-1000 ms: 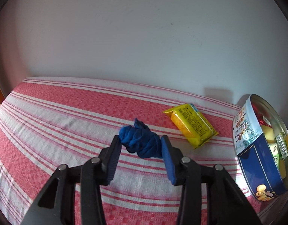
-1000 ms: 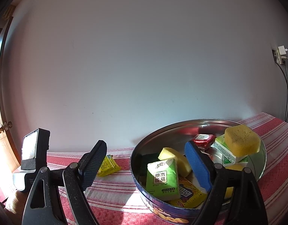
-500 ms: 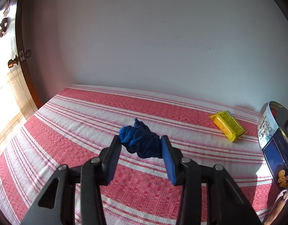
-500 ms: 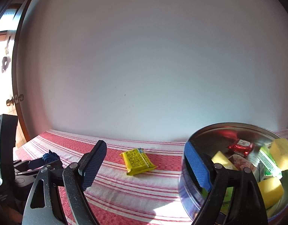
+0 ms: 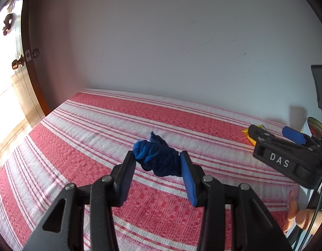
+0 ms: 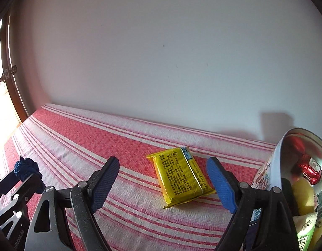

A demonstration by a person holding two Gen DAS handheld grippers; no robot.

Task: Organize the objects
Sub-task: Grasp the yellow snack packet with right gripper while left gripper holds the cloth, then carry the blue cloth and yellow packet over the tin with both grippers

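- My left gripper [image 5: 157, 163] squeezes a blue scrunchie [image 5: 156, 159] between its two pads. The soft blue bundle sticks out past the fingertips, up above the striped cloth [image 5: 98, 125], not lying on it.
- The striped cloth is red and white. It covers the whole flat top and runs back to the plain wall [image 5: 171, 41].
- In my right camera, the blue scrunchie [image 6: 26, 167] shows at the far left, over the left end of the striped cloth [image 6: 98, 138], with my left gripper's black arms [image 6: 12, 190] under it.
- Far left of the striped cloth there is a brown door frame [image 5: 33, 79] with a round knob [image 5: 17, 63] and bright light behind it.
- My right gripper [image 6: 163, 185] has its pads spread wide and holds nothing. The black pad is on the left and the blue pad on the right.
- A yellow packet [image 6: 178, 177] lies flat on the striped cloth, between my right gripper's two pads but a bit past them. The pads do not touch it.
- In my left camera, my right gripper [image 5: 274, 136] comes in at the right side, over the right end of the striped cloth. A small bit of the yellow packet [image 5: 245, 130] peeks out behind it.
- A round tin [image 6: 269, 167] sits at the right end of the striped cloth, just right of the yellow packet. Inside it I see a red wrapper [image 6: 309, 168], a yellow lump [image 6: 303, 194] and green packs [image 6: 305, 230].
- Some of my fingers [image 5: 299, 215] show at the bottom right of the left camera, near the edge of the striped cloth.
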